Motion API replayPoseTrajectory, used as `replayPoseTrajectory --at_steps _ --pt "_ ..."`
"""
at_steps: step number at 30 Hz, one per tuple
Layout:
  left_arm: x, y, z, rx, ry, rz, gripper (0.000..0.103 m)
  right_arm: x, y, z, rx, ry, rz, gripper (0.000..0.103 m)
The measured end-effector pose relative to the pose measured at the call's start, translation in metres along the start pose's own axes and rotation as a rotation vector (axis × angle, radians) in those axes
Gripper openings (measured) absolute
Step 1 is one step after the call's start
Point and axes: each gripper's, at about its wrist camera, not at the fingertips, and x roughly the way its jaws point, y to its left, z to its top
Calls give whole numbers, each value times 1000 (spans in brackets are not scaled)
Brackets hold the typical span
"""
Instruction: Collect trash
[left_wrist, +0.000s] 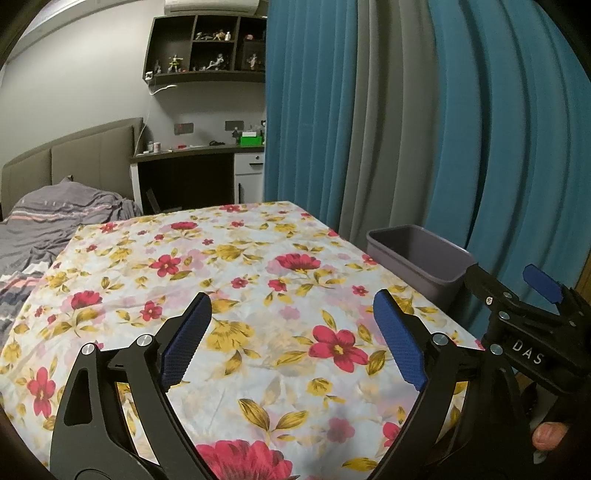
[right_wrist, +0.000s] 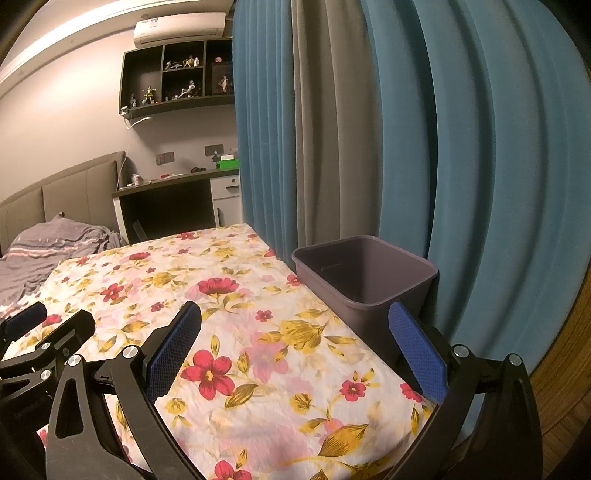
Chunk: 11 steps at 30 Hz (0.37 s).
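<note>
hovering over the flowered tablecloth (left_wrist: 258, 280), the left gripper (left_wrist: 291, 339) has its two blue pads spread wide apart, with nothing between them and nothing touching them. the right gripper (right_wrist: 295, 350) is likewise spread wide, empty, its left pad over the cloth and its right pad in front of the bin's near wall.

one grey-purple bin (right_wrist: 364, 277) stands just beside the table's right edge, toward the near right corner, its rim about level with the cloth. its inside looks bare as far as the right wrist view reaches. no loose trash can be made out on the cloth in either view.

counted: two grippers, four blue pads, one bin, one table under one cloth, one bed with a rumpled grey blanket (left_wrist: 55, 218) past the table's far left corner, one desk (left_wrist: 192, 162) beyond the far edge, one wall shelf (left_wrist: 207, 48) with small figures, and teal-and-grey curtains (left_wrist: 406, 129) along the right.

the left wrist view alone shows the right gripper's body lettered "das" at its right margin, with a fingertip (left_wrist: 550, 434) of the person's hand under it. the right wrist view alone shows down into the bin, the air conditioner (right_wrist: 181, 31) above the shelf, a strip of wooden floor (right_wrist: 565, 387) at the right, and part of the left gripper at its left margin.
</note>
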Motion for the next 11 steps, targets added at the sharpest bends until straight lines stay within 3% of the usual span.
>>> replayPoseTrajectory --at_steps 11 --pt "4 2 -1 -11 23 21 94 0 -1 0 1 1 0 97"
